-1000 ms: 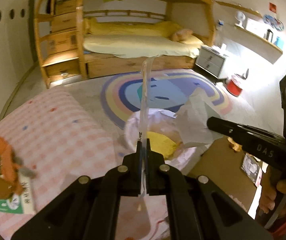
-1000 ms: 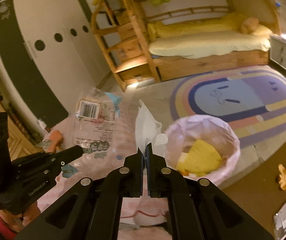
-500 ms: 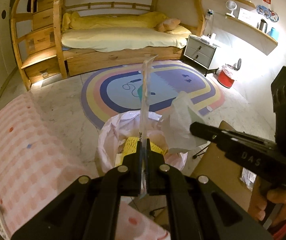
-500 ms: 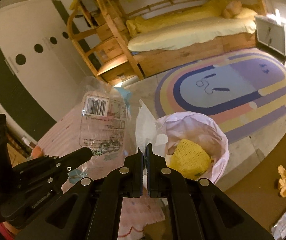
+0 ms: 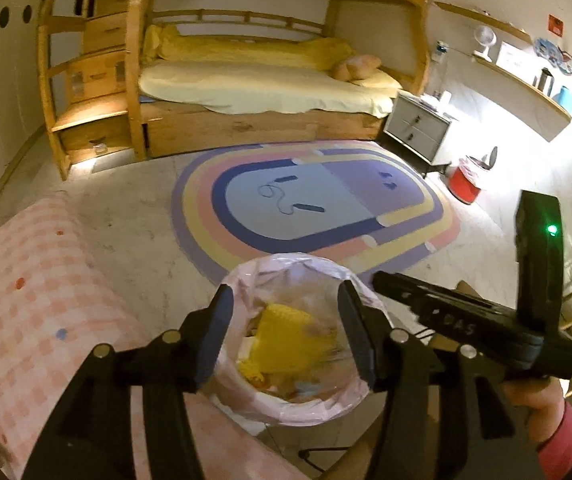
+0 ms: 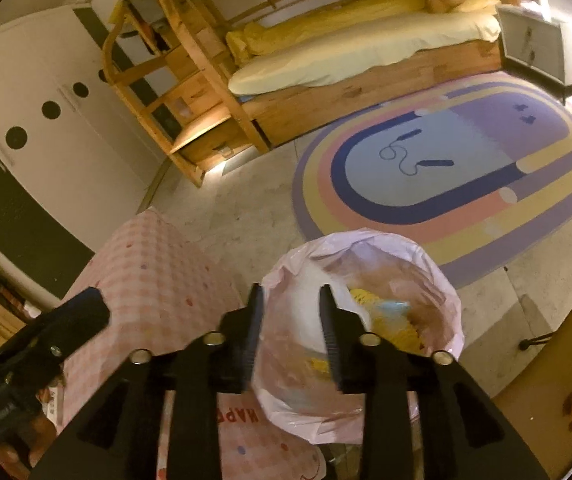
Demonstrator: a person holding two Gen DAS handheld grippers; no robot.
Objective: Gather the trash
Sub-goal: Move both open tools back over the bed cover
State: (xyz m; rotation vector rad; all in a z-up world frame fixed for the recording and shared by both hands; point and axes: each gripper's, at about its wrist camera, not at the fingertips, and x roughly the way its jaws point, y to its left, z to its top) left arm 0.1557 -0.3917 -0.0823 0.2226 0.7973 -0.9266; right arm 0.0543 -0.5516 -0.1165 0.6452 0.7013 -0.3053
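Pink-lined trash bin on floor, just beside checked bench, directly under your claws. Left claw just sprang about half open, empty. Right claw just parted less, empty; white wad seen between its fingers looks already in bin. Risks: light plastic catching liner rim, spilling onto floor; claws close together, could knock on withdrawal.

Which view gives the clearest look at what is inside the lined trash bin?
The left wrist view: the trash bin sits framed between open fingers, and its yellow item shows sharply. The right wrist view shows the same bin blurred, with a finger covering part of it.
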